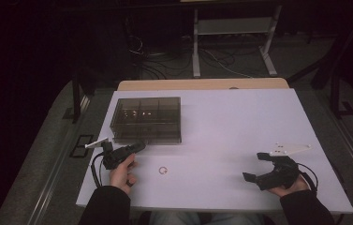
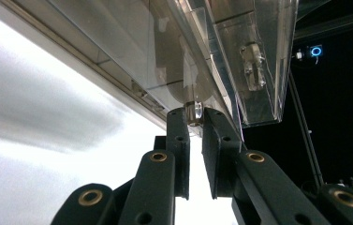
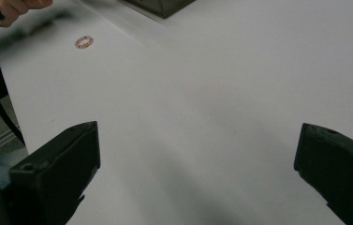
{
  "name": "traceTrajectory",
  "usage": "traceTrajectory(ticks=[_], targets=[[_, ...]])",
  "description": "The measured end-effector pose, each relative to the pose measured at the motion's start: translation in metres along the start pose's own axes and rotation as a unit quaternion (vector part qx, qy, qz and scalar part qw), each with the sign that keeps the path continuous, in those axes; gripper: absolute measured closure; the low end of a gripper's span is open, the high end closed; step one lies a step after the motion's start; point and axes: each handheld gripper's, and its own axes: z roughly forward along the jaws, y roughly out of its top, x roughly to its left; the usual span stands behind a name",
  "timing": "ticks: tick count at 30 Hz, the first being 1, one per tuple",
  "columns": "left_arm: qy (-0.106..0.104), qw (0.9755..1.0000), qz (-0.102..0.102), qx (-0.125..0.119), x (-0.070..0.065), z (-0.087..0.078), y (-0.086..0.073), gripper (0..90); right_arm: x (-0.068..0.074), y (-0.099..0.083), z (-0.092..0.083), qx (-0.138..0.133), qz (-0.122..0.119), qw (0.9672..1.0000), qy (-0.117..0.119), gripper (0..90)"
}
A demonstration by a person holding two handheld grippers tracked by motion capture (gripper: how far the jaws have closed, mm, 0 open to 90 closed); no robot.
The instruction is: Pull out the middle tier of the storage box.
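Note:
A smoky clear compartment box sits at the table's left rear, with small metal parts in its back cells. My left gripper reaches its front edge. In the left gripper view the left gripper is shut on a small clear tab at the box's lid edge. A small copper-coloured ring lies on the white table between the hands, also seen as the ring in the right gripper view. My right gripper rests at the front right, open, and this gripper holds nothing between its wide jaws.
The white table ends close to the person's sleeves at the front. Beyond its far edge are a wooden strip, cables and a metal frame on the floor. A corner of the box and the person's hand show far off.

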Motion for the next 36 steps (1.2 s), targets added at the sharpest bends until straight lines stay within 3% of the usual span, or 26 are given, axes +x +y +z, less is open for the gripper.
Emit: traceTrajectory(ticks=[23,28,36], targets=[[0.003,0.9999,0.012,0.003,-0.001,-0.003,-0.001,79.6,0.000,0.000,0.000,0.002,-0.001,1.0000,0.000,0.0],[0.022,0.9990,0.039,0.007,-0.005,-0.008,-0.002,75.7,0.000,0.000,0.001,0.002,-0.002,1.0000,0.000,0.0],[0.044,0.9952,0.084,0.027,-0.013,-0.013,-0.006,74.5,0.000,0.000,0.001,0.002,-0.002,1.0000,0.000,0.0]])
